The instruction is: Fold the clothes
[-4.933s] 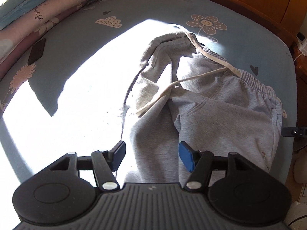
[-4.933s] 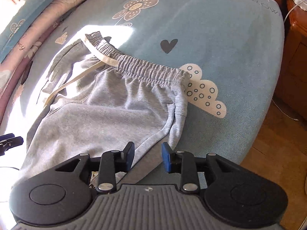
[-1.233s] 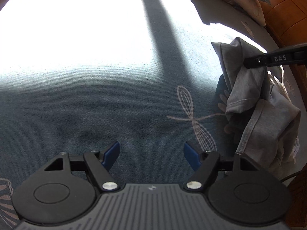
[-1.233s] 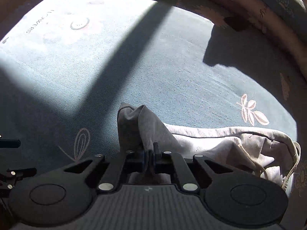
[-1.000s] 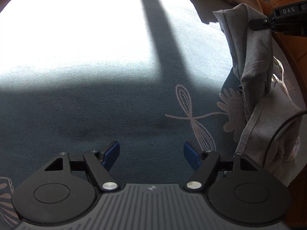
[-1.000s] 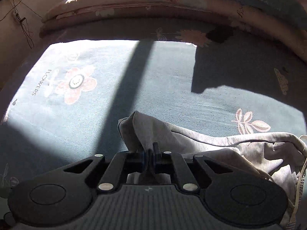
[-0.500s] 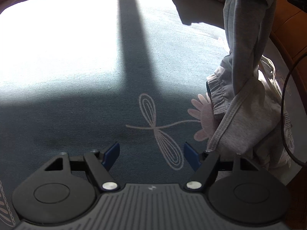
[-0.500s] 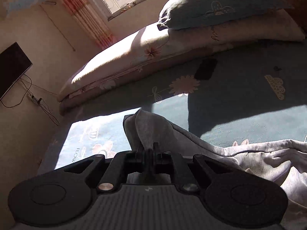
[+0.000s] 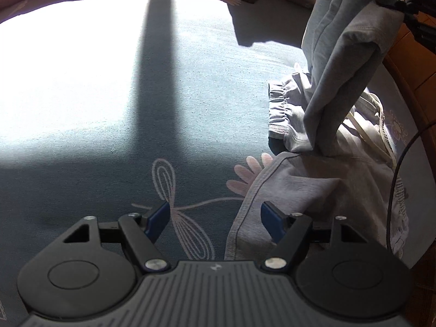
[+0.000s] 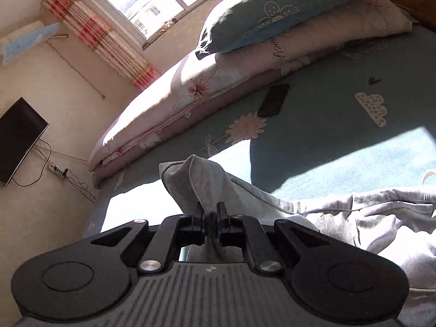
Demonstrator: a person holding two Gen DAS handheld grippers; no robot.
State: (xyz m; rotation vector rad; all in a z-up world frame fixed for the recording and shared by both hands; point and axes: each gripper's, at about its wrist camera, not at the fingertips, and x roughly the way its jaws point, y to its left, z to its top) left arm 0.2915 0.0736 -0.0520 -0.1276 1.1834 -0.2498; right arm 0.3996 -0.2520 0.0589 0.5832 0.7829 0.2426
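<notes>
Left wrist view: the left hand-held gripper (image 9: 215, 220) hangs over the bed (image 9: 109, 141) with its jaws apart and nothing clamped; a hem of the grey pants (image 9: 294, 190) lies just beside its right pad. Most of the pants sit bunched near the bed's edge, waistband and drawstring tangled, while 1 leg rises steeply toward the right hand-held gripper (image 9: 392, 1) at the top corner. The risk I judge here: with only 1 grip, lifting further could drag the heap across the sheet or off the edge, and the twisted leg may fold crooked.

Right wrist view: the right hand-held gripper (image 10: 209, 223) is clamped on a small pinch of pants fabric (image 10: 201, 179). So little cloth sits between the pads that the hanging weight could pull it free. A phone (image 10: 273, 99) lies well apart, near the pillows (image 10: 272, 8).
</notes>
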